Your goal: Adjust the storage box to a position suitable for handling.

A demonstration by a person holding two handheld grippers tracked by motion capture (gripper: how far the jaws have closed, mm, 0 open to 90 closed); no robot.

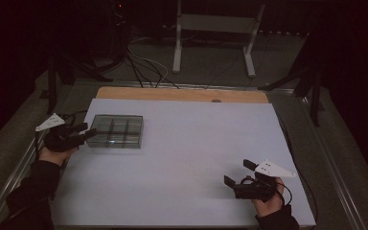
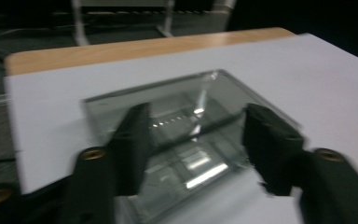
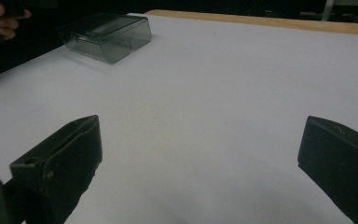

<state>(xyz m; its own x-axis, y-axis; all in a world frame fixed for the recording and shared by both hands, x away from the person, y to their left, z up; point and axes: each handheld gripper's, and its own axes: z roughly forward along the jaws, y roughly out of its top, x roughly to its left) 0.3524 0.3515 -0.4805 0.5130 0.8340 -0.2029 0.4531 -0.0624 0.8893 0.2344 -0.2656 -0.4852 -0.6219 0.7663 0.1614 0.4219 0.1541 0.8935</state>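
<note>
At the white sheet's (image 1: 182, 158) far left I am bringing my left gripper (image 2: 193, 135), jaws half closed around but seemingly not yet pinching, onto the clear compartment box (image 1: 115, 131), which I judge light, rigid, slippery, best taken by its near wall, while the right gripper (image 1: 242, 176) is gaping wide, empty.

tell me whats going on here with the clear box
A person holds a tool in each hand at a table covered with a white sheet. The left tool is at the near-left corner of a clear, divided plastic box, with that corner between its jaws; the blurred left gripper view does not settle whether the pads press on it yet. The right tool rests open on the sheet near the right front, with nothing between its jaws.
</note>
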